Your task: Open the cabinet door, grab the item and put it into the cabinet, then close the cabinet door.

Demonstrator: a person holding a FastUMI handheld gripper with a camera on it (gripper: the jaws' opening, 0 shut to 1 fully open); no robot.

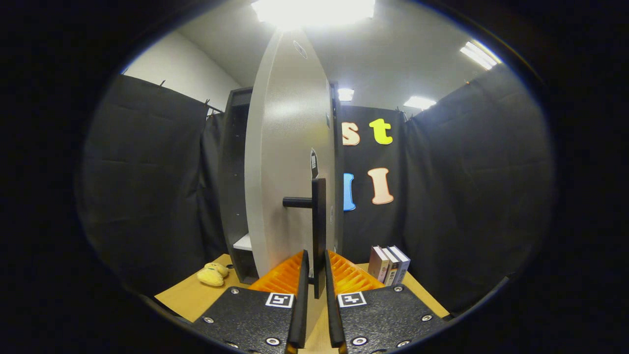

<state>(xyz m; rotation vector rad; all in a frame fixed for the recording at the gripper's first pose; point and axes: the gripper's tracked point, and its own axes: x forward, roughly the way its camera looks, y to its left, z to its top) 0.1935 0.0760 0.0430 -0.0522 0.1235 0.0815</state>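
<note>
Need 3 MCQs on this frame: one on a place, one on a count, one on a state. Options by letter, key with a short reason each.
1. Where does the yellow plush toy lie?
A. On the wooden table, beside the cabinet's open side
B. On the cabinet's shelf
C. Between the gripper's fingers

2. How many books stand on the table?
A. One
B. Three
C. Six

3. What state is the cabinet door in?
A. Fully shut
B. Removed from the cabinet
C. Swung open, with the gripper closed on its black handle

Key:
1 A: the toy rests on the tabletop, outside the cabinet.
2 B: three spines stand together, on the door's far side from the toy.
3 C: the cabinet's interior shows past the door, and the handle bar sits pinched between both fingers.
</note>
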